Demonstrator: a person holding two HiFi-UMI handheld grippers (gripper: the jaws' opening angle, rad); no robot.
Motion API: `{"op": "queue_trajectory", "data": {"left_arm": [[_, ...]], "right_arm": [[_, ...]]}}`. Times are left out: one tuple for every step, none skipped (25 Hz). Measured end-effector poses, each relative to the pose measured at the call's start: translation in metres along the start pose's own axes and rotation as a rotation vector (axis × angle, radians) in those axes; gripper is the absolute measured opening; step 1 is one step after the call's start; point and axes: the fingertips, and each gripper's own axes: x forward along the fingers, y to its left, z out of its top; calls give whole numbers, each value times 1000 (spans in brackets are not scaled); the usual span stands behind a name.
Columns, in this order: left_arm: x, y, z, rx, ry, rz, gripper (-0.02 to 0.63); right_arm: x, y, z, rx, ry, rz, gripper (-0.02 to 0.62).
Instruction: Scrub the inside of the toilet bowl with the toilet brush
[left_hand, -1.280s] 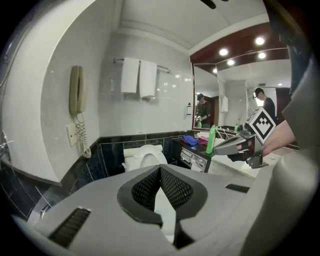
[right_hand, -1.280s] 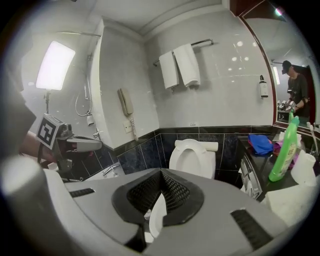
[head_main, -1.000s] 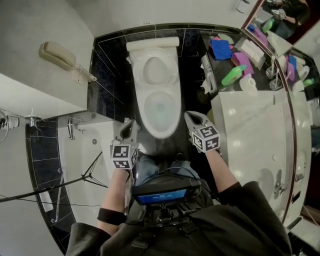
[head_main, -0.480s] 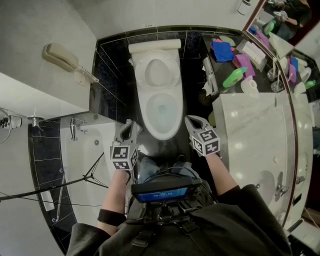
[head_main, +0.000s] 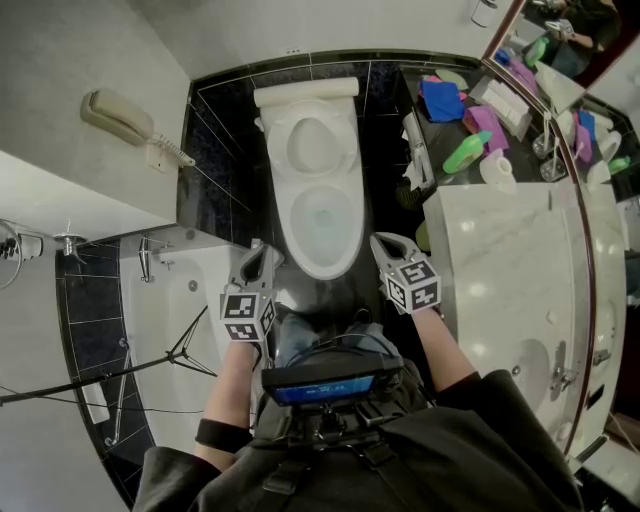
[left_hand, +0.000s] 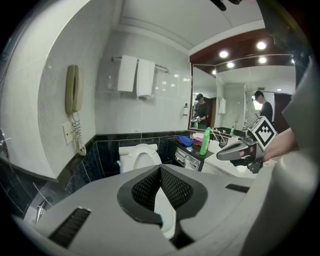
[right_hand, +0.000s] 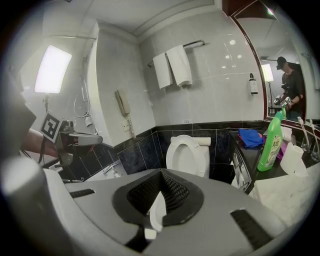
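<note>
Head view: toilet bowl (head_main: 322, 215) lies straight ahead, between the two claws; seat lid (head_main: 308, 140) raised toward the wall; bowl open
Long axis: the bowl runs lengthwise away from the person, toward the wall
Left side: left claw (head_main: 262, 247) off the bowl's near-left edge; jaws together, nothing between them
Right side: right claw (head_main: 381, 240) off the near-right edge; jaws likewise closed and empty
Brush: the toilet brush is in neither claw; a slim white thing (head_main: 413, 150) stands in the gap right of the bowl, against the dark shelf (head_main: 440, 128); whether that is the brush I cannot tell
Nearer hand: the right claw is on that side; the bowl lies between it and the left claw
Stage: empty claws and an open bowl fit a brush yet to be fetched as well as one put back
</note>
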Motion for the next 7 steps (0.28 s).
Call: {"op": "queue_trajectory", "data": {"left_arm": [[0,0,0,-1,0,0,7],[-1,-1,0,-2,1,-1,6],[-2,-1,0,-4,3,-4,8],[-2,-2,0,-4,5,-6,7],[-2,-2,0,-5,5,-6,7],[-2,0,-1,-4,5,-4,8],[-2,1,-2,-3,4,-1,8]], "right_arm": [[0,0,-1,-1,0,0,3],[0,1,0,-2,0,1,3],[0,2,1,-2,0,4,3],[0,4,3,-2,-1,6,3],[0,5,4,-3,-1,7,3],[1,6,4,-4,-2,8,3],[1,6,5,-5,-3,8,3]]}}
